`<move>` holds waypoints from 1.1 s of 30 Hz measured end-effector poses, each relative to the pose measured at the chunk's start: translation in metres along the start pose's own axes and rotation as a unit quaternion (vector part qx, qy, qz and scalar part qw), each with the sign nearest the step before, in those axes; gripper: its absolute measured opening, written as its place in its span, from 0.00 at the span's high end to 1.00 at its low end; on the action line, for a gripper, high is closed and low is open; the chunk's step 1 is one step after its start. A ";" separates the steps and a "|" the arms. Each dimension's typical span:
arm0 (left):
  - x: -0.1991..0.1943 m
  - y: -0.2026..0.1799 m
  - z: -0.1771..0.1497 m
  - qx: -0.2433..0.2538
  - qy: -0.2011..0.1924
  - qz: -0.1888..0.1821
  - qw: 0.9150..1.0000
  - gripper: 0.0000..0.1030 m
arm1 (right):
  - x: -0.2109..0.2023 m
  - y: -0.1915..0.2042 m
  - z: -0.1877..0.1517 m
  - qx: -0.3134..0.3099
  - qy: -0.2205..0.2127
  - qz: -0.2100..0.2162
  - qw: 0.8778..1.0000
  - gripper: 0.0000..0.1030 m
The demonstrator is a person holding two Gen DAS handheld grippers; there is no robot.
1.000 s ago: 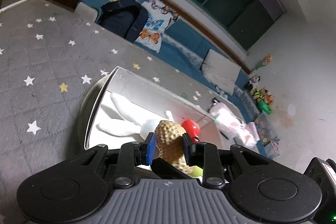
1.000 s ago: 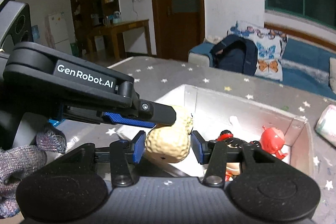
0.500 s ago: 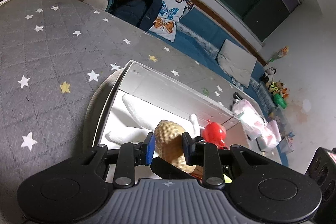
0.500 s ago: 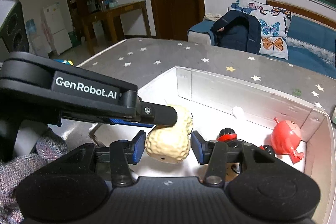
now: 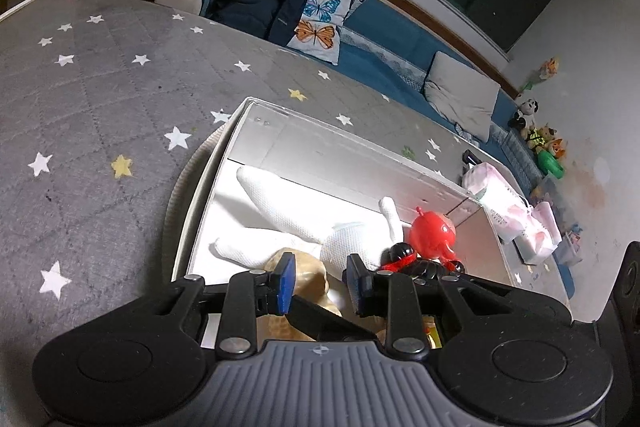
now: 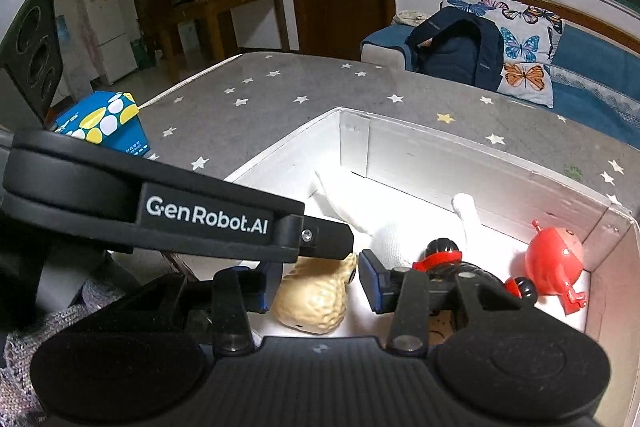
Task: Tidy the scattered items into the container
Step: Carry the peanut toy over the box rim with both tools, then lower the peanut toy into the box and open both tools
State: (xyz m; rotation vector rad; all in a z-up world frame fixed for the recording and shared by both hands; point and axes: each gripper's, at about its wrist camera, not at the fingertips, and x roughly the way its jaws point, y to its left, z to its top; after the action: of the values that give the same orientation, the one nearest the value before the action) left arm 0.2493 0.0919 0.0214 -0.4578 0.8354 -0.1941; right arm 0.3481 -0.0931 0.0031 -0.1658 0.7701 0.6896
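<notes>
Inside the white rectangular storage box (image 6: 500,163), a tan bumpy peanut-shaped toy (image 6: 316,295) lies between the parted, released jaws of the right gripper (image 6: 316,279), left gripper (image 5: 320,283) likewise spread above; red round-bodied figure (image 6: 554,259) near, star-patterned grey tablecloth (image 5: 100,99) beneath.

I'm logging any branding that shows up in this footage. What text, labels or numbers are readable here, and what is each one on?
"GenRobot.AI": white lettering on the side of the left gripper, seen from the right wrist camera.
Blue patterned box: small print on its side, too small to read.
Pink and white pack beside the container: printing too blurred to read.
Nothing else is legible.
</notes>
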 end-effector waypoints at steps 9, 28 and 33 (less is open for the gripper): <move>-0.003 0.000 0.001 0.001 -0.002 0.000 1.000 0.71 | -0.006 -0.001 -0.001 0.005 -0.008 -0.002 1.000 0.59; -0.034 -0.016 -0.010 0.042 -0.049 0.037 0.997 0.71 | -0.036 -0.001 -0.012 0.018 -0.038 -0.017 0.999 0.30; -0.042 -0.021 -0.018 0.059 -0.056 0.052 0.995 0.71 | -0.047 0.000 -0.019 0.016 -0.051 -0.025 0.998 0.19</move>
State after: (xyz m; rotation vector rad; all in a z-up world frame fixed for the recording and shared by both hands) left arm 0.2077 0.0820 0.0488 -0.3109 0.7306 -0.1195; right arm 0.3128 -0.1244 0.0216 -0.1190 0.6774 0.6326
